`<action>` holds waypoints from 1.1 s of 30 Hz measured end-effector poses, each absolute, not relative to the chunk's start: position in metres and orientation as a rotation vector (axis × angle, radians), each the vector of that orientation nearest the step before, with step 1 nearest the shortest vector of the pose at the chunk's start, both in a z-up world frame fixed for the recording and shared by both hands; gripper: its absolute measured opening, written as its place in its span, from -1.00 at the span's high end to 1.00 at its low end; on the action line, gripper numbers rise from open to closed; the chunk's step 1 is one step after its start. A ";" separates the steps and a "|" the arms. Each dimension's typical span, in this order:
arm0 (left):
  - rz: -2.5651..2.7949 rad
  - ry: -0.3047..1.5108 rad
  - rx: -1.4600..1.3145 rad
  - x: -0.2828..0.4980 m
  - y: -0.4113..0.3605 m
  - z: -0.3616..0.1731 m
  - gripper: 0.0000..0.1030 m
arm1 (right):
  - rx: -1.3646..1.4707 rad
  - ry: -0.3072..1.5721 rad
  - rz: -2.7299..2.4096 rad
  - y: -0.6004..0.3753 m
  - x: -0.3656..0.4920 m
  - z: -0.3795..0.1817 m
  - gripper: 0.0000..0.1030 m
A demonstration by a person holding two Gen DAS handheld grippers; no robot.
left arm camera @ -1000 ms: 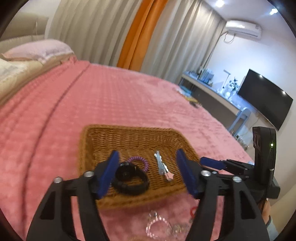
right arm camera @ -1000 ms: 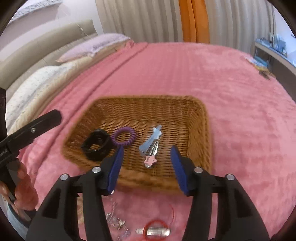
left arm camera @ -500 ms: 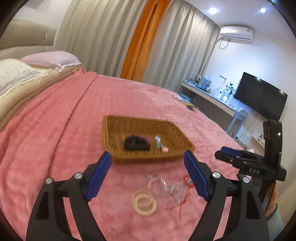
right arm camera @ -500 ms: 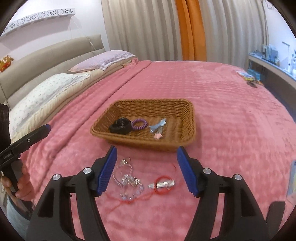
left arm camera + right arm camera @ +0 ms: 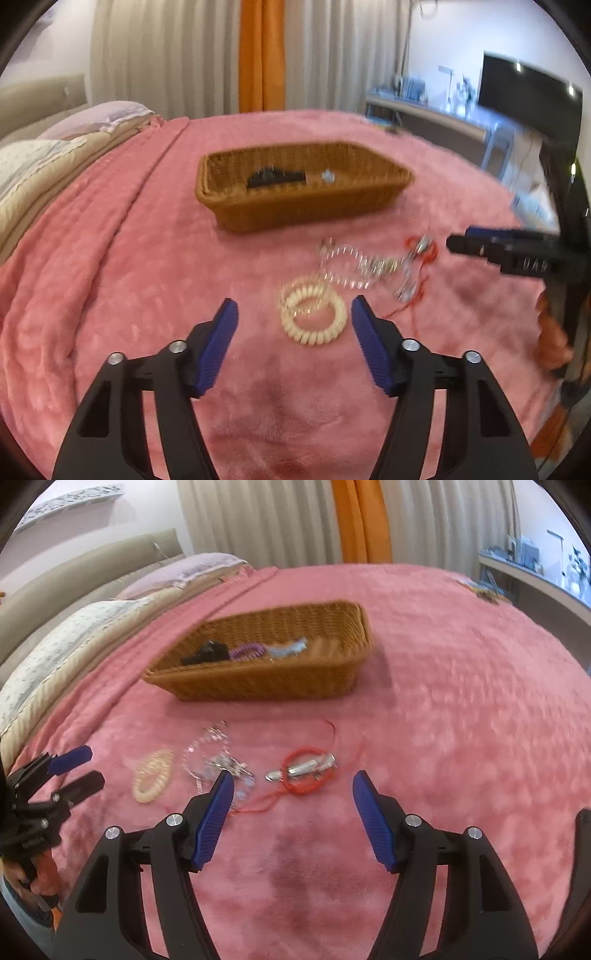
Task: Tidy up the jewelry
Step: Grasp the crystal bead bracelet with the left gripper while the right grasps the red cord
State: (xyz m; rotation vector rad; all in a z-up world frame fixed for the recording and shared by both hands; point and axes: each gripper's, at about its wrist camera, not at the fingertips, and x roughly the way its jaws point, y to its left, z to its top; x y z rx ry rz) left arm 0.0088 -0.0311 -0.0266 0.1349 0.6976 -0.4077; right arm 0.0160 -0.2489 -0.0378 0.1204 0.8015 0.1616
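Both grippers have pulled back from the woven basket [image 5: 295,206] and dropped toward the loose jewelry lying on the pink bedspread [image 5: 461,709] below the basket's near edge. A cream spiral coil band [image 5: 313,319] lies just ahead of the left gripper [image 5: 293,317], whose empty jaws are closing. The right gripper [image 5: 291,790] hangs unclenched and empty over a red cord bracelet [image 5: 308,770], likely next. Between them sits a clear beaded chain [image 5: 216,762], tangled.
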 end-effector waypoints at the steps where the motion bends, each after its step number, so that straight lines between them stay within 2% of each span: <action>1: -0.410 0.710 0.152 0.011 -0.035 -0.032 -0.11 | 0.125 0.808 0.158 -0.250 0.017 -0.040 -0.23; 7: -0.426 0.759 0.179 0.021 -0.044 -0.044 0.02 | 0.157 0.827 0.158 -0.257 0.023 -0.050 -0.23; 11: -0.422 0.791 0.219 0.029 -0.053 -0.049 0.39 | 0.173 0.830 0.174 -0.259 0.021 -0.054 -0.23; 16: -0.414 0.813 0.236 0.037 -0.057 -0.053 0.40 | 0.131 0.825 0.186 -0.250 0.016 -0.054 -0.23; 18: -0.416 0.815 0.238 0.038 -0.059 -0.054 0.50 | 0.109 0.834 0.162 -0.246 0.018 -0.056 -0.23; 20: -0.418 0.815 0.241 0.039 -0.060 -0.054 0.51 | 0.115 0.844 0.149 -0.247 0.020 -0.057 -0.22; 22: -0.419 0.808 0.234 0.039 -0.059 -0.054 0.55 | 0.139 0.860 0.148 -0.251 0.023 -0.060 -0.08; 23: -0.423 0.808 0.229 0.039 -0.059 -0.053 1.00 | 0.161 0.872 0.152 -0.255 0.025 -0.062 0.06; 25: -0.428 0.816 0.203 0.042 -0.056 -0.055 1.00 | 0.195 0.892 0.162 -0.260 0.028 -0.064 0.30; 26: -0.428 0.818 0.186 0.043 -0.053 -0.055 1.00 | 0.216 0.904 0.165 -0.262 0.031 -0.065 0.33; 33: -0.472 0.831 0.013 0.053 -0.030 -0.052 1.00 | 0.290 0.944 0.184 -0.262 0.047 -0.065 0.33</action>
